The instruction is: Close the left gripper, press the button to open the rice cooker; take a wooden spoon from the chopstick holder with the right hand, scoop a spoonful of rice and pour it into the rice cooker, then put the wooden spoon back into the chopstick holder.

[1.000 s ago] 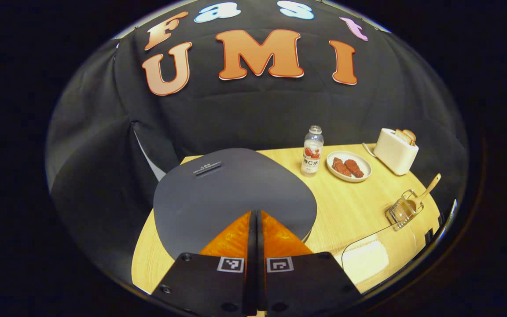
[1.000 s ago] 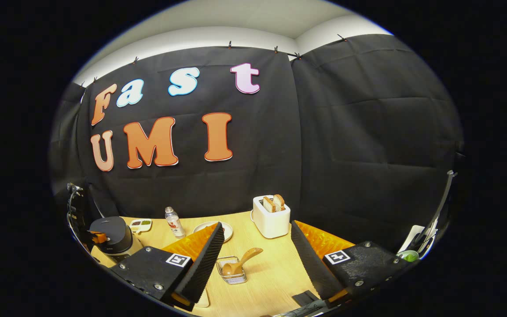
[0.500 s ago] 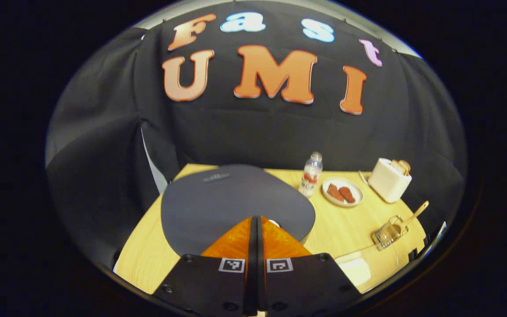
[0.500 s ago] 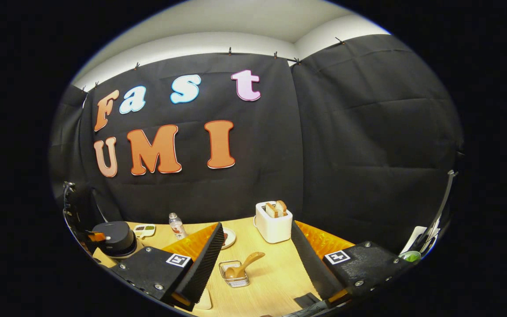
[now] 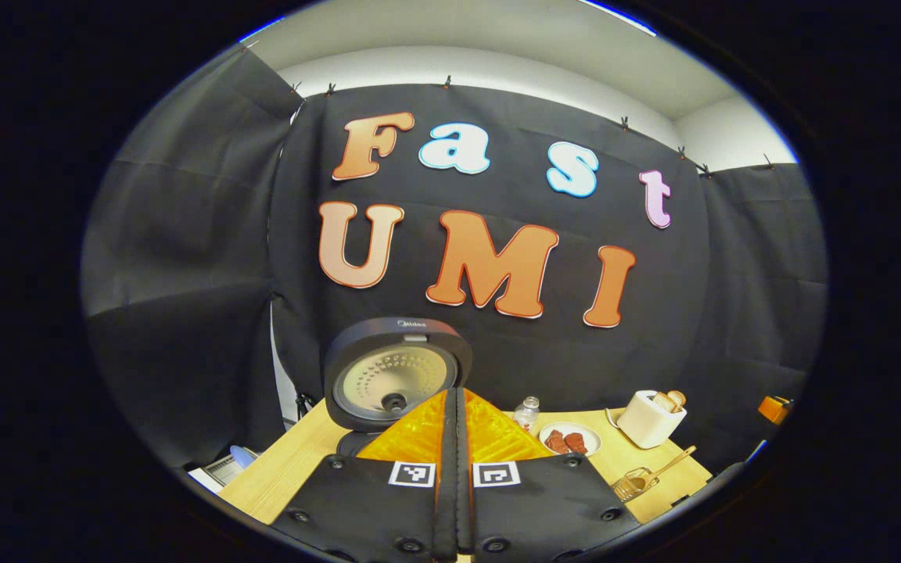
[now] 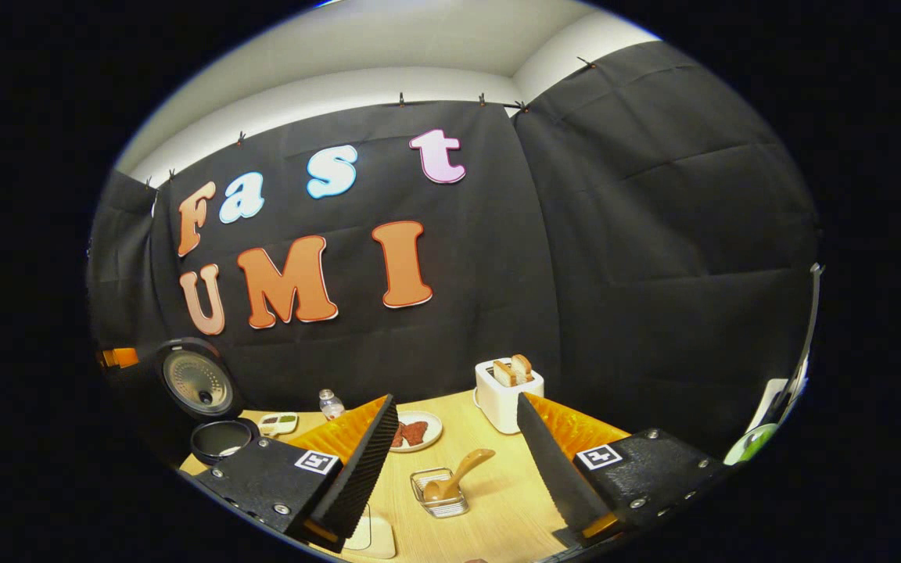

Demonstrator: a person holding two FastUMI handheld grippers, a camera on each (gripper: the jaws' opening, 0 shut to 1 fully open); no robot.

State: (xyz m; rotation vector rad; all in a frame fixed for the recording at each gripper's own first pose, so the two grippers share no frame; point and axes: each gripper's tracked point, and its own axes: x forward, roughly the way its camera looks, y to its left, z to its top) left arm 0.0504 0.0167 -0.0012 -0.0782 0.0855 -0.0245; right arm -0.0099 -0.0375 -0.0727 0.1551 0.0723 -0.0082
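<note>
Rice cooker (image 6: 208,414) lid now up; wooden spoon (image 6: 458,475) in chopstick holder (image 6: 441,494); left fingers (image 5: 419,426) together, right fingers (image 6: 364,461) spread.

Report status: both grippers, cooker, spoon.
Left gripper shut, empty. Right gripper open, empty. Dark round rice cooker open, lid up. Wooden spoon in wire chopstick holder, nothing in the way.

Staged kitchen booth, black cloth wall (image 6: 638,234), toaster (image 6: 507,395), wooden table (image 6: 497,500)

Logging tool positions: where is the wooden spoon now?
In the right gripper view, the light-brown wooden spoon leans in the wire chopstick holder, ahead of the open claw.
</note>
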